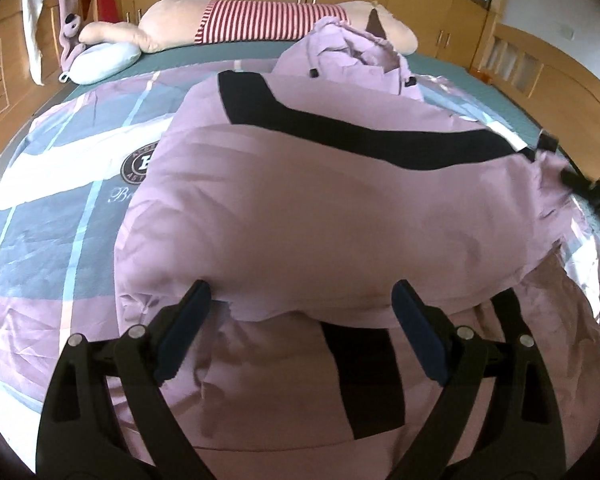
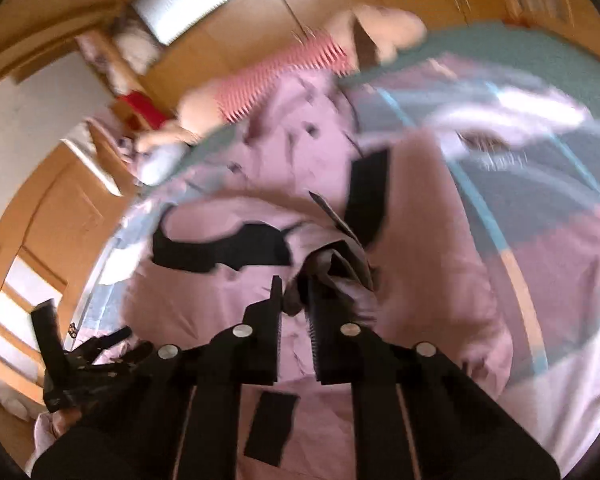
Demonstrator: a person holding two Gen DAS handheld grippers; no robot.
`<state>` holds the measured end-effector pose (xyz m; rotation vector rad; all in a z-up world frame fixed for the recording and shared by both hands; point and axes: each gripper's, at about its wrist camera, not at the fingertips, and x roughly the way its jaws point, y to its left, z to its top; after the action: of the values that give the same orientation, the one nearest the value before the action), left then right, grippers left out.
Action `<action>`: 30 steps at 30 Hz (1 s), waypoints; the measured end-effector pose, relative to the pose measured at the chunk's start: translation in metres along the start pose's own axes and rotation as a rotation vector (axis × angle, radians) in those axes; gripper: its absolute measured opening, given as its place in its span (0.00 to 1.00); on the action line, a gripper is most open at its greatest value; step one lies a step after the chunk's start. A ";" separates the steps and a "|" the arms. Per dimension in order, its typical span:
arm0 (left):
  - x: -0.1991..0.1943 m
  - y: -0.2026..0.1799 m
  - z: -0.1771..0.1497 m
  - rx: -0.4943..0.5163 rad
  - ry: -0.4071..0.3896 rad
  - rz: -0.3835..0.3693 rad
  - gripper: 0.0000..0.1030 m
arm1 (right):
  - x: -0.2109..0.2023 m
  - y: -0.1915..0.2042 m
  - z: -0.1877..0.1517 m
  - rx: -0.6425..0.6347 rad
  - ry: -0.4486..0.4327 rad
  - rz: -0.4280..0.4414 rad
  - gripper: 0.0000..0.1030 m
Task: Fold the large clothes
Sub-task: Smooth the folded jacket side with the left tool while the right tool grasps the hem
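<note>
We see the pink jacket (image 1: 300, 208) spread mid-frame over the plaid quilt (image 1: 40, 216) on the bed. Our left gripper (image 1: 300, 300) hangs spread at its near hem, pinching nothing; our right gripper (image 2: 296, 280), lower centre, is clamped on bunched jacket fabric.

Teal-sheeted bed (image 1: 452, 66) under a plaid quilt (image 1: 52, 208), pink jacket (image 1: 320, 208) and plush toy (image 1: 260, 20) on top.

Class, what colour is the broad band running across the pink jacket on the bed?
Black band; clearest in the left wrist view.
</note>
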<state>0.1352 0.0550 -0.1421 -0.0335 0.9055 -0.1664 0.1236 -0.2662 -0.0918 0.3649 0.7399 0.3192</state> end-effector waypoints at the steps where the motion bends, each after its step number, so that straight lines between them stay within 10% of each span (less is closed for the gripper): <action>1: 0.002 0.002 0.000 -0.009 0.008 0.011 0.90 | 0.003 -0.001 0.002 -0.001 0.003 -0.025 0.03; 6: 0.012 0.014 -0.001 -0.071 0.053 0.010 0.90 | 0.027 -0.025 -0.003 0.007 0.067 -0.226 0.12; 8: 0.013 0.015 0.000 -0.082 0.052 0.009 0.91 | 0.019 -0.024 0.000 0.033 0.044 -0.237 0.32; 10: 0.015 0.017 0.001 -0.096 0.057 0.022 0.93 | 0.006 -0.017 0.000 0.016 -0.007 -0.224 0.73; 15: 0.018 0.021 -0.001 -0.123 0.066 0.021 0.95 | 0.021 0.012 -0.015 -0.177 0.072 -0.284 0.85; 17: 0.018 0.018 -0.003 -0.113 0.066 0.031 0.96 | 0.040 0.012 -0.025 -0.201 0.152 -0.272 0.85; 22: 0.021 0.009 -0.004 -0.077 0.077 0.066 0.97 | 0.069 0.011 -0.035 -0.235 0.188 -0.249 0.15; 30: 0.022 0.002 -0.007 -0.060 0.089 0.091 0.98 | 0.054 -0.017 -0.015 -0.141 0.058 -0.376 0.11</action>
<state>0.1429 0.0543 -0.1638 -0.0411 0.9986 -0.0559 0.1533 -0.2563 -0.1420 0.0789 0.8209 0.0261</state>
